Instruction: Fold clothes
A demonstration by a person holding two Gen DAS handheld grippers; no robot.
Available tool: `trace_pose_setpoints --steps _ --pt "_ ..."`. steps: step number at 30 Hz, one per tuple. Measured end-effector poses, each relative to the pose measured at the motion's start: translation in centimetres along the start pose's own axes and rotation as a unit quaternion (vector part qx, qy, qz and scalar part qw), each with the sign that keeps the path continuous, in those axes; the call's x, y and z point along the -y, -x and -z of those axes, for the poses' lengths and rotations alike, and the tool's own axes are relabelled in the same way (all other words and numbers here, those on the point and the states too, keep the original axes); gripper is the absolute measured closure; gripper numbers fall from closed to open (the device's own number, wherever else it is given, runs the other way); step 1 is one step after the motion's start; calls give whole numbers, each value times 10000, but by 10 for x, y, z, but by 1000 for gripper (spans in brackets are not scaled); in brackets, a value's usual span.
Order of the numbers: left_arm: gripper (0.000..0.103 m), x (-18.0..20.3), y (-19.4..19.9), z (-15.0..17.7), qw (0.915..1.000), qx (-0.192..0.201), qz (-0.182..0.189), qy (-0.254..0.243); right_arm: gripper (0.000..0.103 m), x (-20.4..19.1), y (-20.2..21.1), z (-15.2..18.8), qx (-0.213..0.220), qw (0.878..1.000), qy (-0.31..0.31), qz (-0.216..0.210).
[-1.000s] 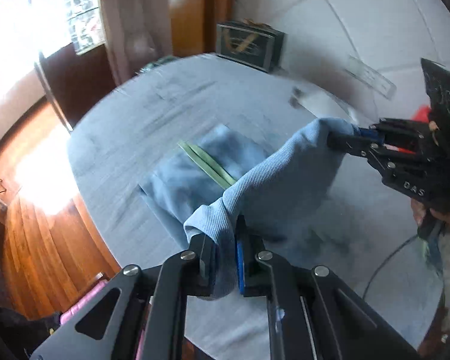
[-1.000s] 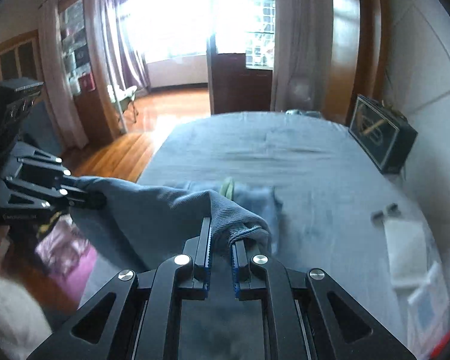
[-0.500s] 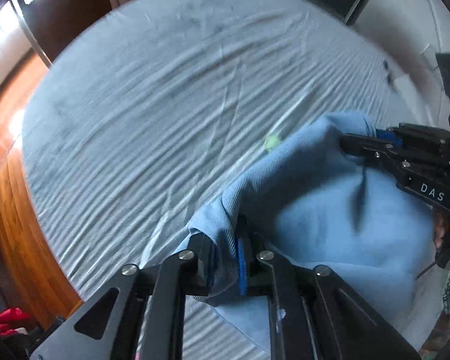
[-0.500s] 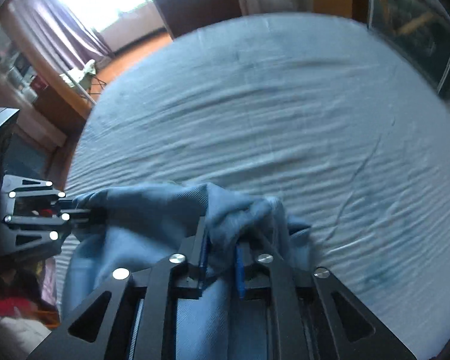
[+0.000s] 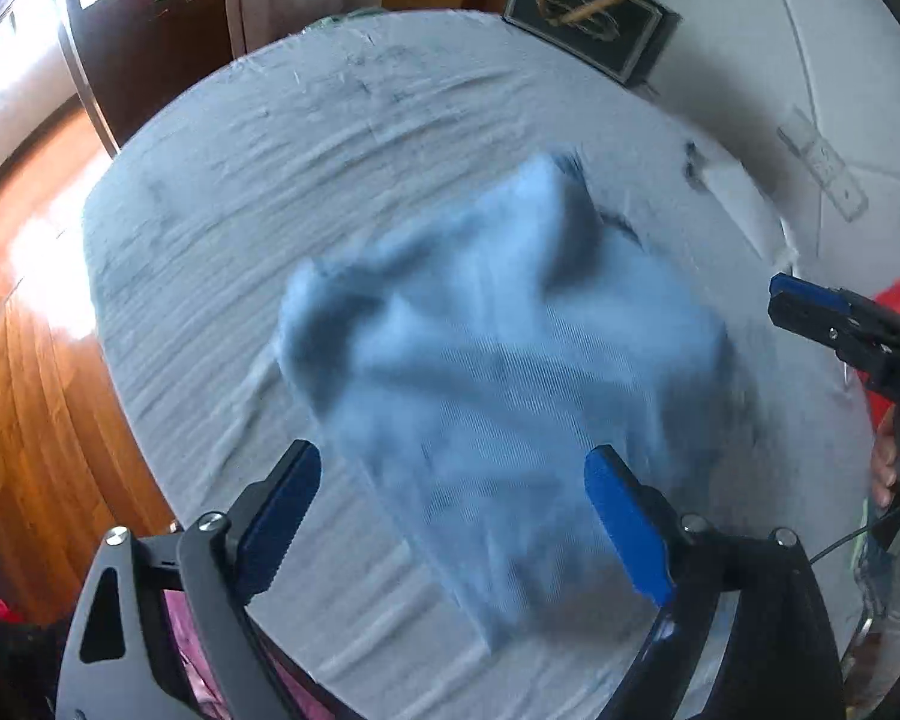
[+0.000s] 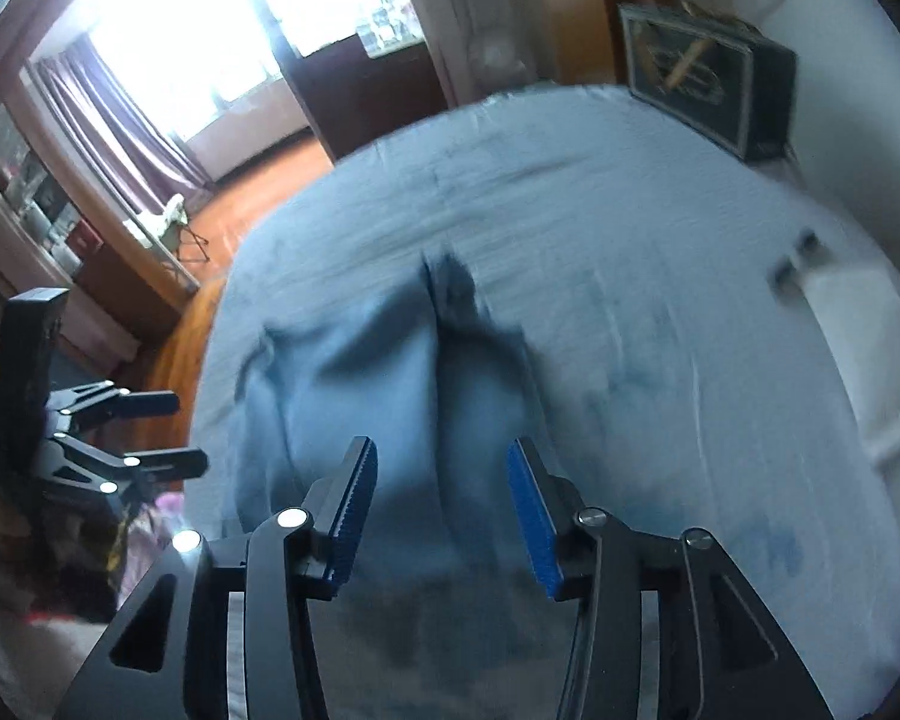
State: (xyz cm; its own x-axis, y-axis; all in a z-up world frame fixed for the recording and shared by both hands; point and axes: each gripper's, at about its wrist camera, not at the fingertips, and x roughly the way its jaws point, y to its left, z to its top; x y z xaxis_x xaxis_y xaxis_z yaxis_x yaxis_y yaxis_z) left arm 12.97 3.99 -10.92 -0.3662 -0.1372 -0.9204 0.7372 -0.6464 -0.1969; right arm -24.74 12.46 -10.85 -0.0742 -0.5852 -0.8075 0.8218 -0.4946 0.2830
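The light-blue garment (image 5: 498, 360) lay bunched on the grey bed sheet (image 5: 240, 192), both the left gripper (image 5: 450, 516) and right gripper (image 6: 441, 510) spread-fingered and empty above it, consistent with letting cloth settle.

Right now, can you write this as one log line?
left tongs: open | right tongs: open | crumpled light-blue cloth garment: released, lying on grey sheet

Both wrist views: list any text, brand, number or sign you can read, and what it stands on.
"DAS": white letters on the right gripper body, cut off by the left wrist view's edge, so the word may run on.
Dark framed box against the wall: a gold emblem, no readable lettering.
White strip on the wall: markings too small to read.
Light blue garment: blurred, no label visible.
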Motion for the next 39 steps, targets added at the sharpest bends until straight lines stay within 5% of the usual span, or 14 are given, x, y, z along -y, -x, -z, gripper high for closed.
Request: trace_pose_setpoints --steps 8,10,13,15,16,17,20,23,27,29,34,39 --pt "15 36 -34 62 9985 -129 -429 -323 64 -4 -20 46 -266 9995 102 99" --pt "25 38 -39 62 9973 68 -622 -380 64 -10 -29 47 -261 9993 224 135" --pt "64 38 -46 59 9965 100 -625 -541 64 -18 -42 44 -282 9988 388 110" --pt "88 40 -36 54 9960 100 -600 -653 80 -23 -51 42 -296 9983 497 93" --pt "91 42 -30 52 9957 117 -593 -707 96 -26 -56 41 -303 9980 551 84" --pt "94 43 -23 50 9953 135 -586 -760 97 -34 -53 39 -265 9968 697 272" --pt "94 36 4 53 9955 245 -456 -794 98 -33 -18 36 102 9983 487 295" --pt "94 27 -9 63 9964 -172 -273 -781 98 -16 -13 43 -109 9990 182 382" --pt "94 26 -43 75 9947 -663 -203 -765 93 -2 -51 67 -1148 9921 -80 502" --pt "94 24 -38 75 9949 -712 -54 -720 85 5 -42 70 -1071 9922 -351 531" --pt "88 20 9 57 9961 -450 332 -687 85 9 18 55 -340 9957 -645 580" --pt "58 19 36 8 9972 249 424 -561 85 -26 46 30 127 9993 -327 151"
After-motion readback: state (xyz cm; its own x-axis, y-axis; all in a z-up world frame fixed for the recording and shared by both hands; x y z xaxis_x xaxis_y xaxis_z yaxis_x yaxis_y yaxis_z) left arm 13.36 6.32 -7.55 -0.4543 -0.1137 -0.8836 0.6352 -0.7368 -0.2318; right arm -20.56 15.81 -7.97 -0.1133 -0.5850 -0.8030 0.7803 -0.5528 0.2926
